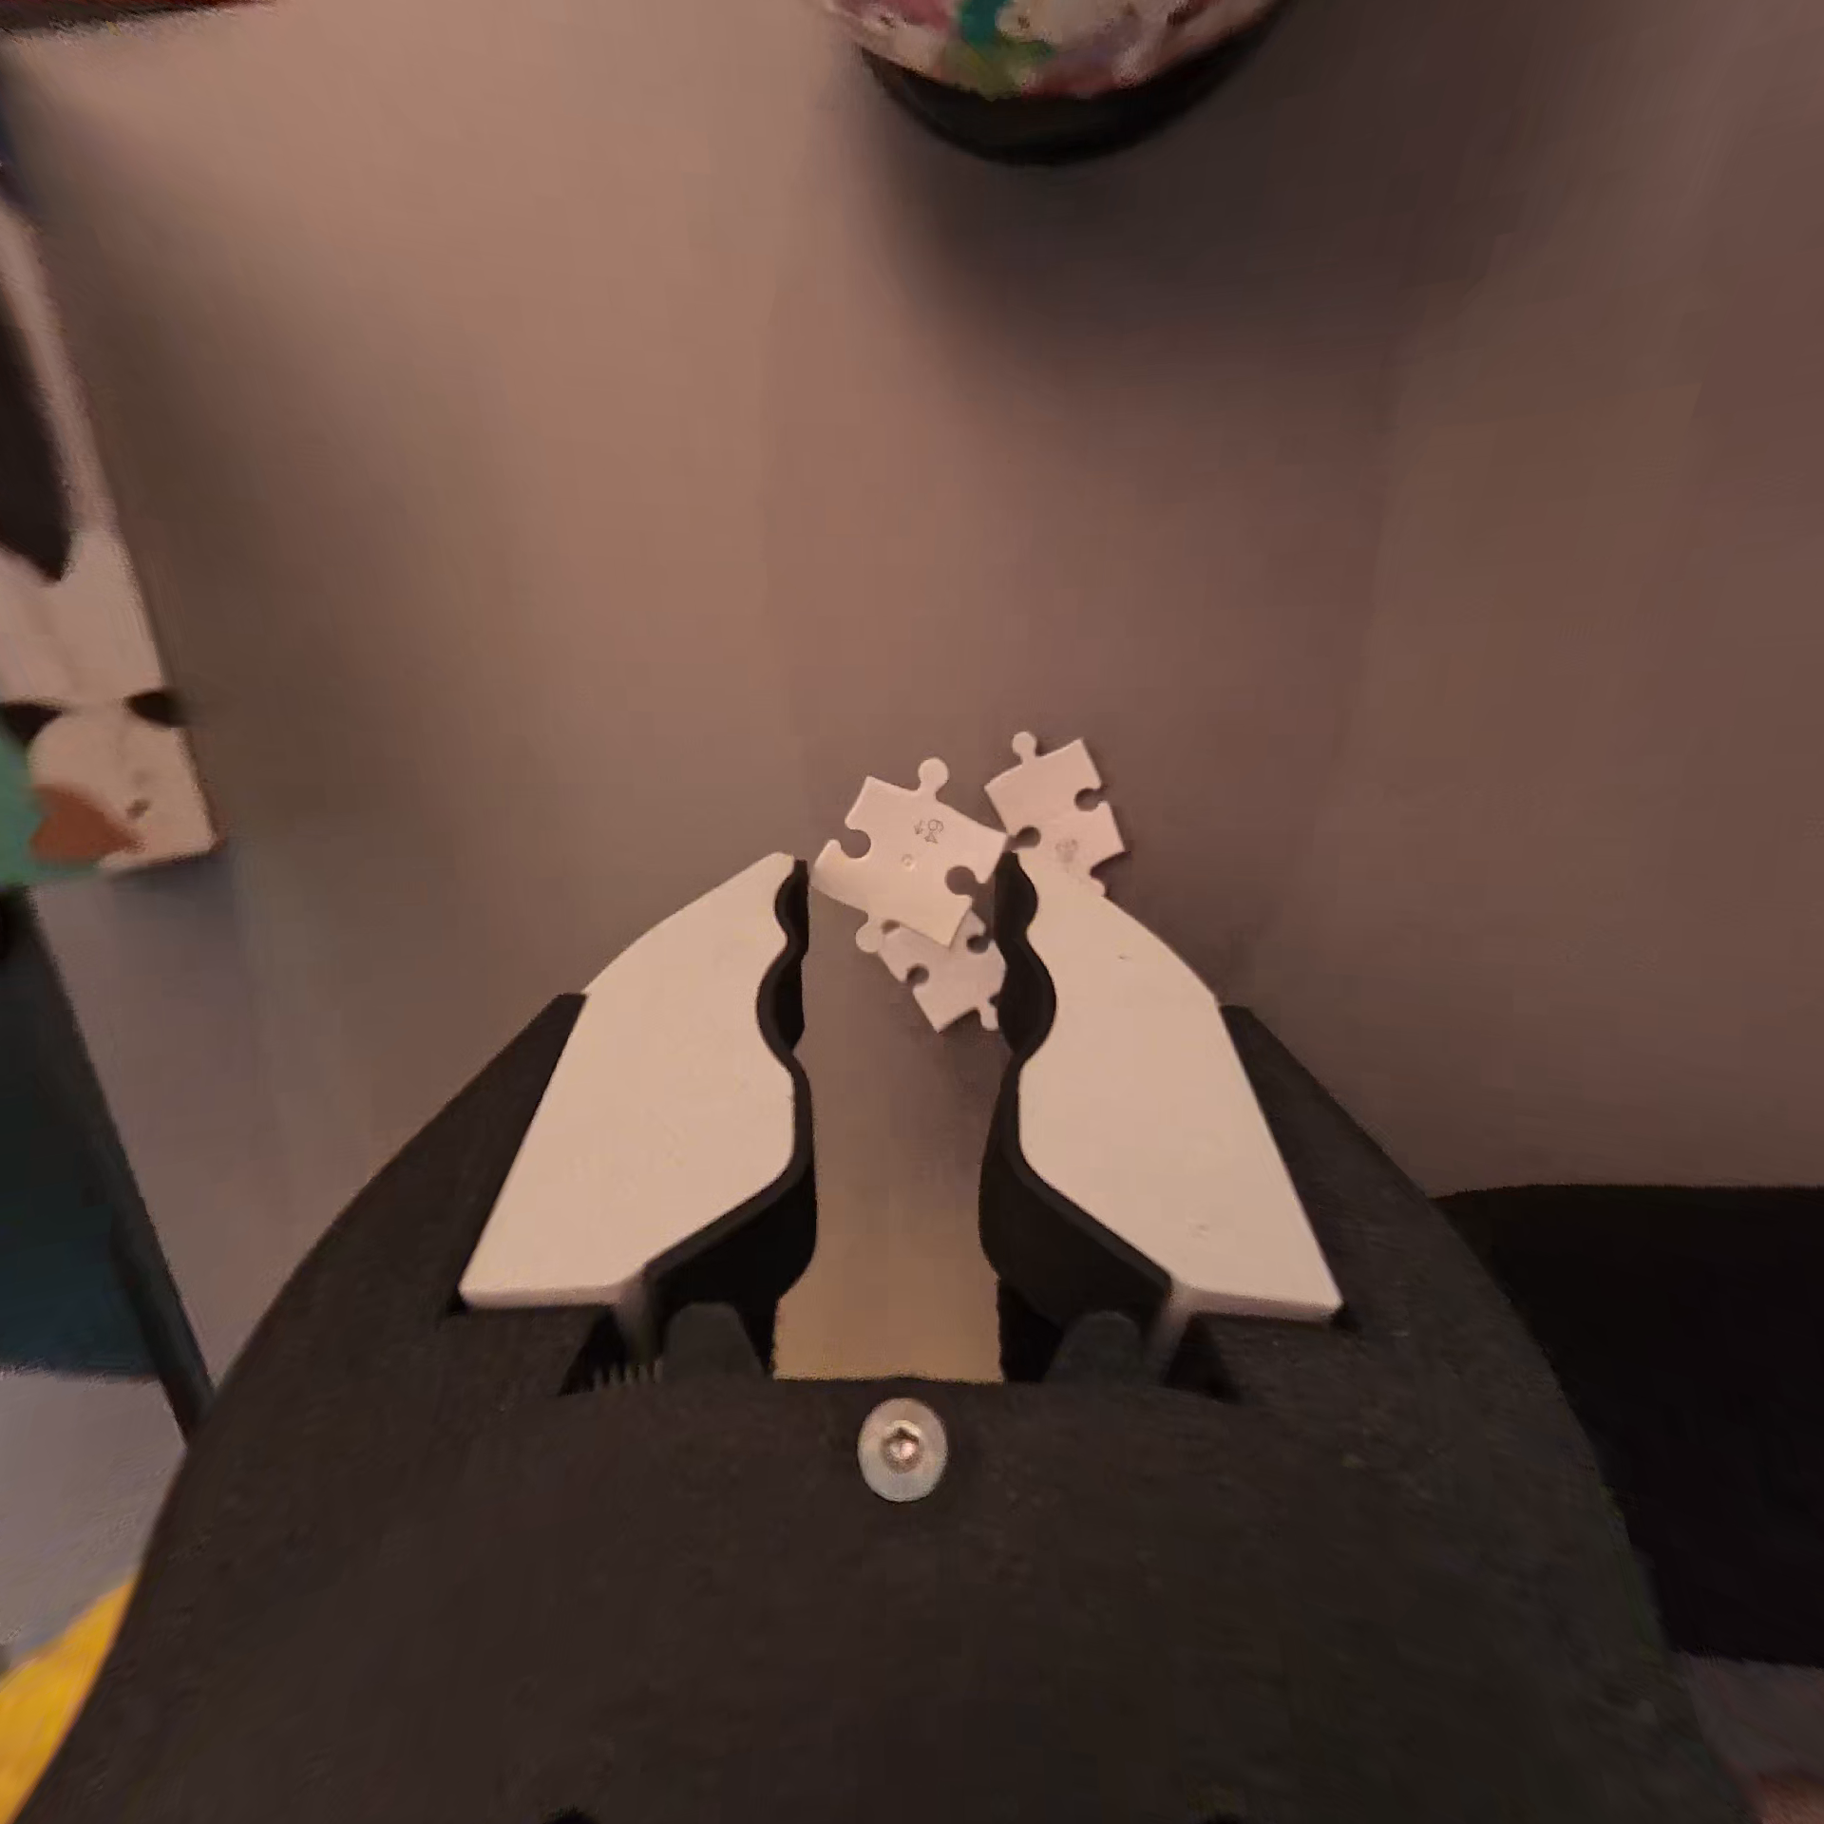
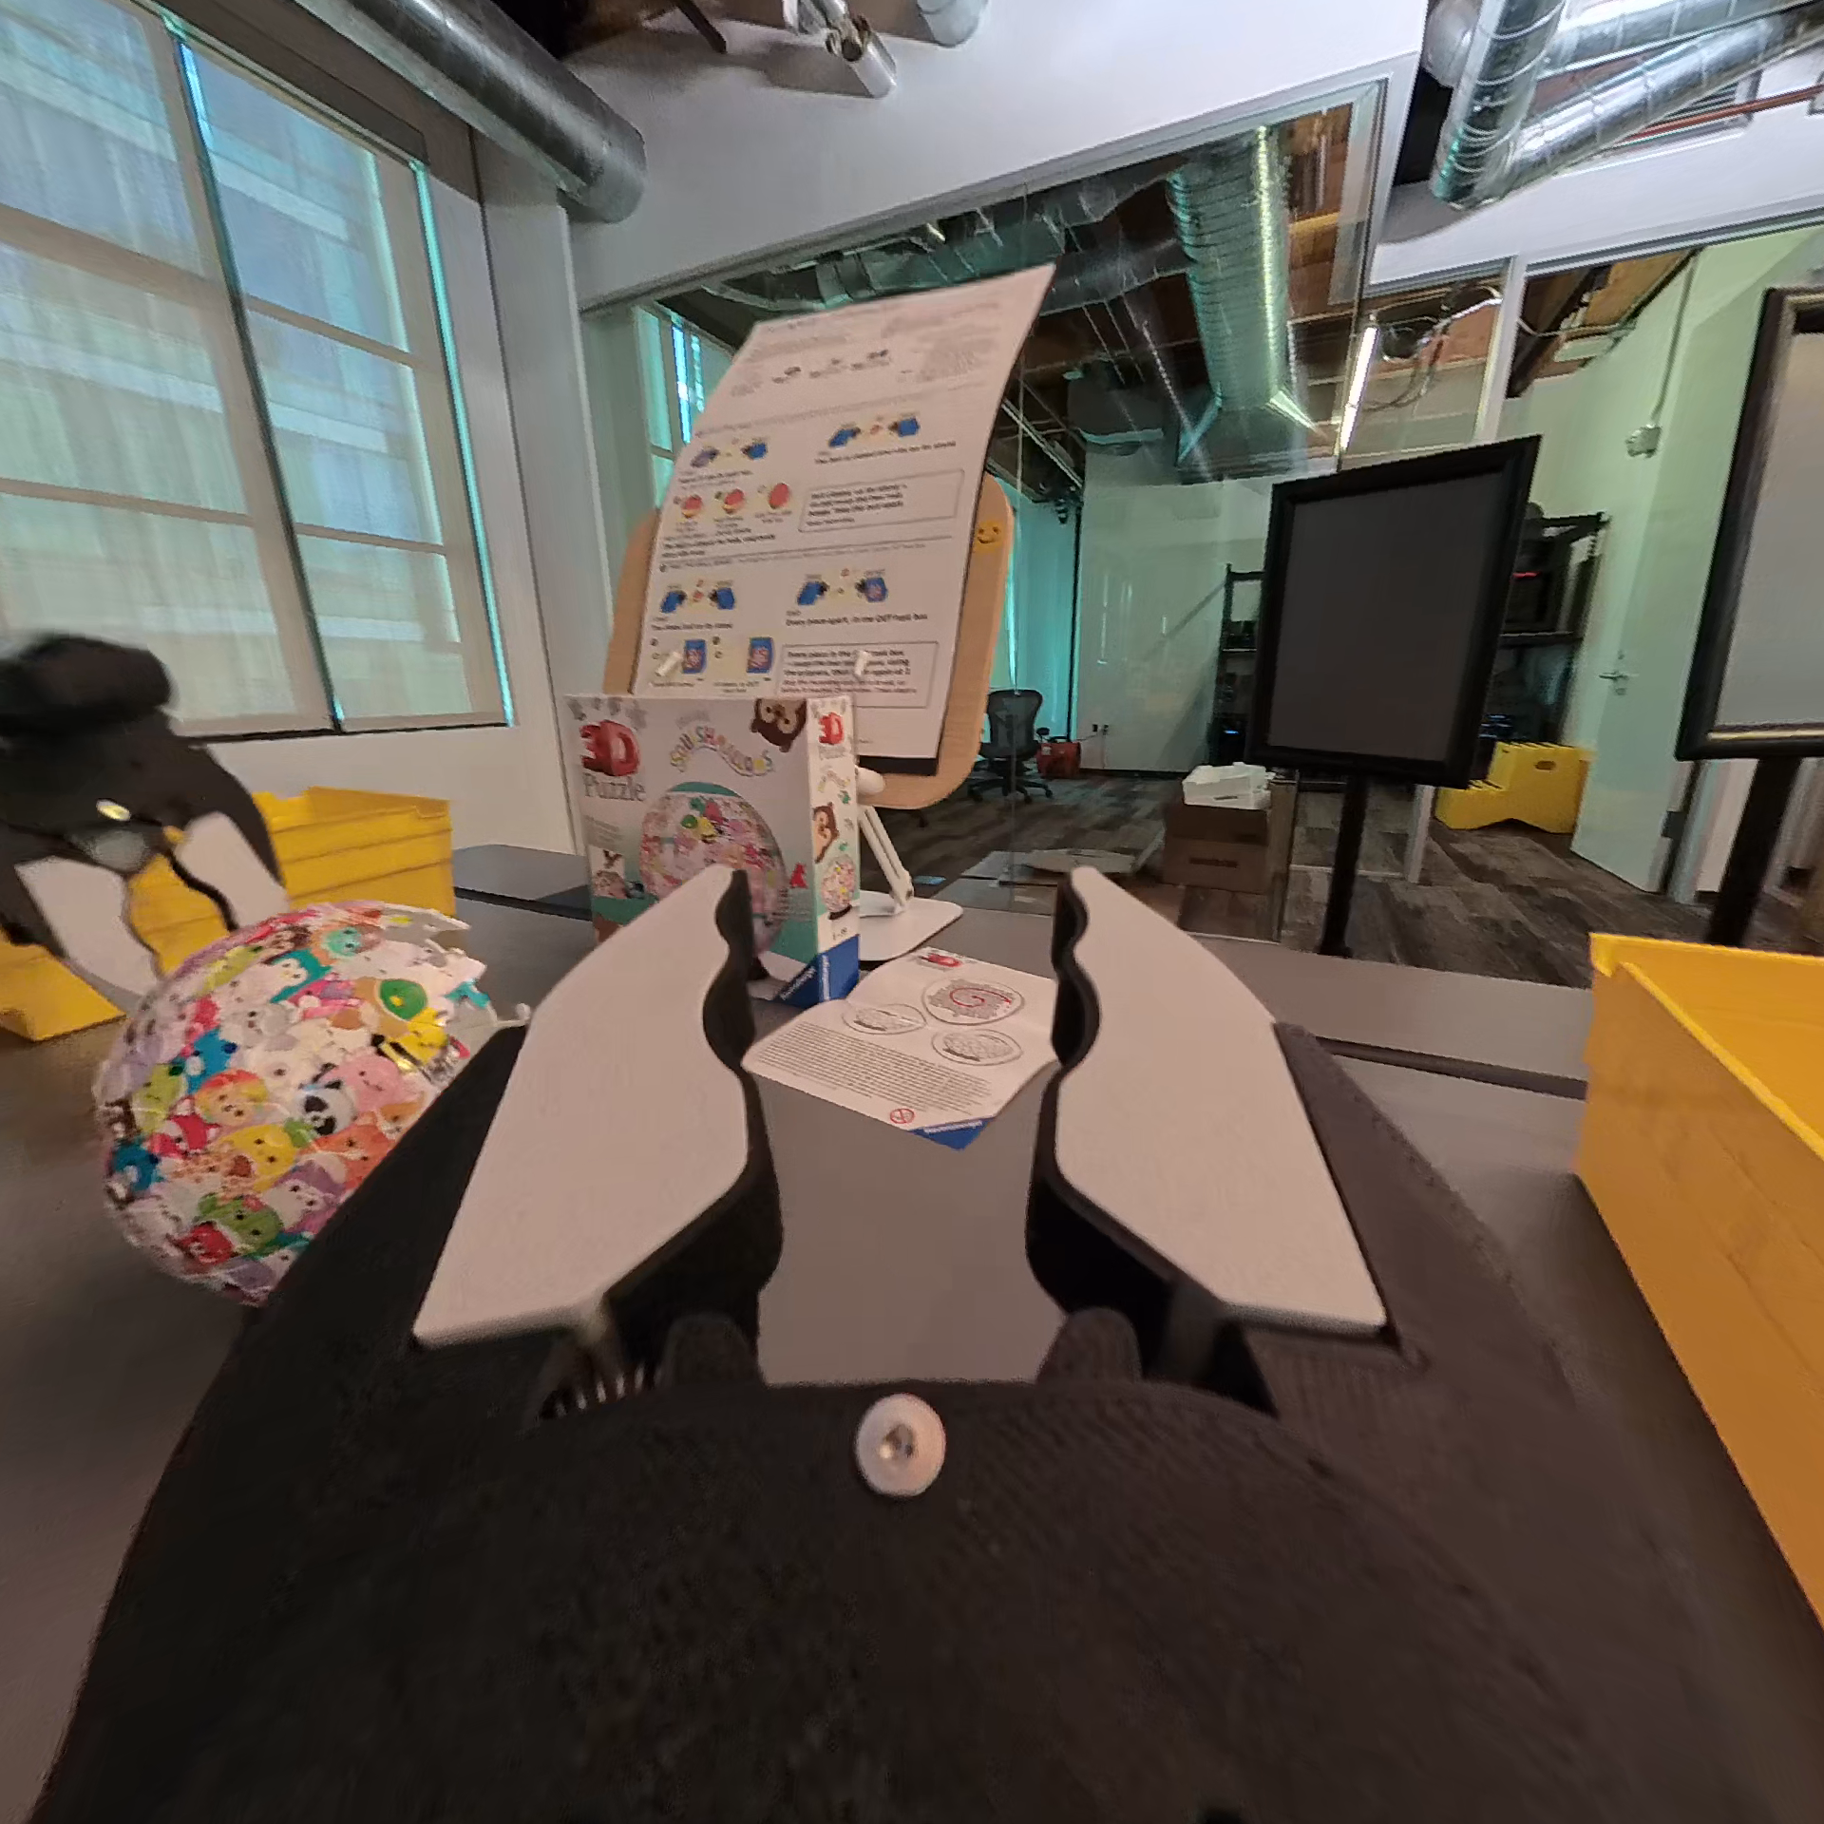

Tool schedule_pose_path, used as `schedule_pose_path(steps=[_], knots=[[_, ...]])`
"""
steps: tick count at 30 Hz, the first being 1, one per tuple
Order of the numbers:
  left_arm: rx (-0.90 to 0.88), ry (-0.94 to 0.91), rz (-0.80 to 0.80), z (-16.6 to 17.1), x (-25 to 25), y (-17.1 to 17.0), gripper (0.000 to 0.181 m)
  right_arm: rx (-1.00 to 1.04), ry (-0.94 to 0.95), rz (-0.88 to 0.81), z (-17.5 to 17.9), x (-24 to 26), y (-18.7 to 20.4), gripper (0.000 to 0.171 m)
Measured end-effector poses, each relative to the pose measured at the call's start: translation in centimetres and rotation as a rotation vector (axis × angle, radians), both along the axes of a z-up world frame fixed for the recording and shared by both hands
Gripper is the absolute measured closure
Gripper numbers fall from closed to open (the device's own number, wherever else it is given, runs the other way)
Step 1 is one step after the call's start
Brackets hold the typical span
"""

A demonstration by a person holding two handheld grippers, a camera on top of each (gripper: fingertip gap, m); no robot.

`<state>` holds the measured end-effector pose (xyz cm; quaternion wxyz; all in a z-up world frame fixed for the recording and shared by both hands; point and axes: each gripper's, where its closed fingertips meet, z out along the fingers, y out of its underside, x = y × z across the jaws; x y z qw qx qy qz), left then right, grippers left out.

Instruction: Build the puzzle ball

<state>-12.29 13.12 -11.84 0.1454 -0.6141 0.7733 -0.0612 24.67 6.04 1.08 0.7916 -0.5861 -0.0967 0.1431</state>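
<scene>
In the left wrist view, a patterned box (image 1: 89, 691) is sitting at the left edge of the grey table (image 1: 494, 494). The left gripper (image 1: 900, 869) is pointing down at the table with its jaws parted narrowly, holding nothing. Three white puzzle pieces (image 1: 913, 854) are lying face down at its tips: one is sitting between the tips, a second (image 1: 952, 977) is poking out from under it, and a third (image 1: 1056, 814) is lying just beside them to the right. The ball's lower edge (image 1: 1036, 49) is showing at the top on a dark ring.

In the right wrist view, the other gripper is hanging at far left above the one puzzle ball (image 2: 286, 1086), which is standing on the table, colourful and nearly whole with a gap on top. Behind it, yellow trays (image 2: 365, 849) are stacked. The right gripper (image 2: 900, 903) is hovering with jaws spread wide, empty. Beyond its tips one puzzle box (image 2: 711, 829) is standing, one leaflet (image 2: 908, 1046) is lying flat, and one instruction sheet (image 2: 849, 513) is leaning on a stand. Two dark screens (image 2: 1392, 612) are standing further right, and another yellow tray (image 2: 1708, 1135) is sitting at the right edge.
</scene>
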Motion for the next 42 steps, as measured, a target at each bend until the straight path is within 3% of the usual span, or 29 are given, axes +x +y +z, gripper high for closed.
schedule_pose_path(steps=[4, 6, 10, 13, 16, 19, 22, 24, 29, 36, 40, 42], knots=[[-0.018, 0.116, -0.038, -2.6, 0.2, 1.2, 0.145, 0.008, 0.002, 0.051, 0.2, -1.0, -0.4, 0.112], [-0.103, 0.084, -0.041, -2.7, 1.0, 0.6, 0.145, 0.026, 0.012, 0.071, 0.5, -1.3, -0.8, 0.112], [-0.115, 0.109, -0.038, -3.0, 0.6, 1.3, 0.144, 0.047, 0.068, 0.117, 1.1, -1.2, -1.2, 0.111], [-0.147, 0.06, 0.031, -2.0, 0.9, 2.0, 0.133, 0.069, 0.108, 0.138, 1.5, -0.9, -1.8, 0.111], [-0.084, -0.038, 0.119, 1.7, 0.6, 3.5, 0.132, 0.095, 0.127, 0.132, 2.0, -0.3, -2.3, 0.111], [0.083, -0.183, 0.282, 7.9, -2.0, 5.4, 0.134, 0.117, 0.175, 0.143, 2.4, 0.2, -2.8, 0.111], [0.264, -0.295, 0.549, 13.8, -8.9, 7.0, 0.119, 0.144, 0.211, 0.155, 2.9, 0.6, -3.3, 0.111], [0.328, -0.316, 0.729, 15.5, -14.8, 6.8, 0.118, 0.166, 0.228, 0.16, 3.3, 0.7, -3.7, 0.111], [0.295, -0.221, 0.909, 12.2, -24.3, 5.5, 0.134, 0.135, 0.233, 0.142, 2.6, 1.0, -2.9, 0.111], [0.124, -0.189, 0.813, 6.8, -25.1, 7.8, 0.136, 0.105, 0.196, -0.002, 1.4, 3.3, -2.0, 0.112], [0.165, -0.174, 0.83, 6.5, -26.1, 9.5, 0.133, 0.049, 0.199, -0.028, 0.2, 3.7, -1.3, 0.112], [0.102, -0.184, 0.811, 5.8, -25.9, 9.2, 0.13, 0.033, 0.166, -0.051, 0.0, 3.6, -0.9, 0.112]])
